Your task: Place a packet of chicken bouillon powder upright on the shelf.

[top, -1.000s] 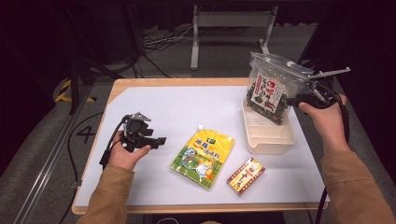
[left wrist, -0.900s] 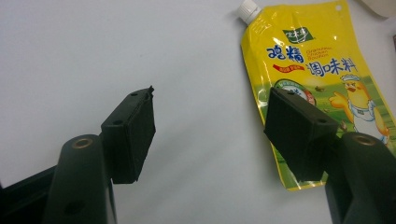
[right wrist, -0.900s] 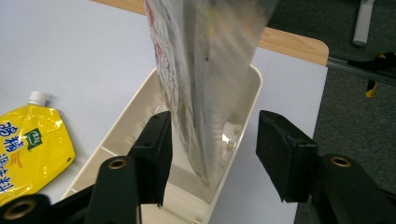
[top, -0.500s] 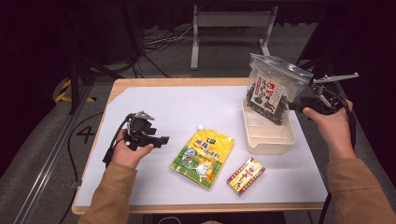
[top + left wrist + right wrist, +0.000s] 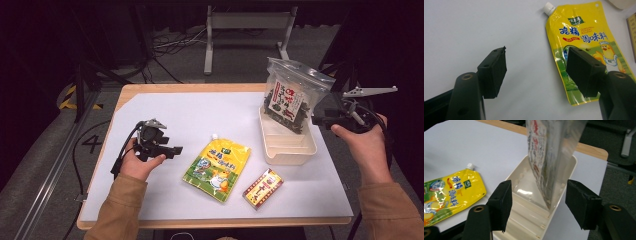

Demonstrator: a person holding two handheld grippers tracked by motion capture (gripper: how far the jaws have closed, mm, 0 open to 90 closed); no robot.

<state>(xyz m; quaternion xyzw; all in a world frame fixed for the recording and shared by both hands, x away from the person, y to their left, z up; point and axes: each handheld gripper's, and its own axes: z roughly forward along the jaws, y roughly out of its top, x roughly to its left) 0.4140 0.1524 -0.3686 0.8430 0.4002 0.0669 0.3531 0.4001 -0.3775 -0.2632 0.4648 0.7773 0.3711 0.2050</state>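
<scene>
Clear zip bag of dark dried food (image 5: 289, 100) upright in cream plastic tray (image 5: 289, 150); yellow spouted pouch (image 5: 217, 167) left of tray; small red-yellow box (image 5: 262, 188) right of pouch, before tray.

High overhead; close tool views share pouch (image 5: 584, 45).

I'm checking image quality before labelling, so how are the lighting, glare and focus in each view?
High view: white table brightly lit, surroundings very dark. Left gripper view: yellow pouch sharp with slight sheen, the near jaws soft. Right gripper view: clear bag blurred up close, glare on the cream tray floor.
</scene>
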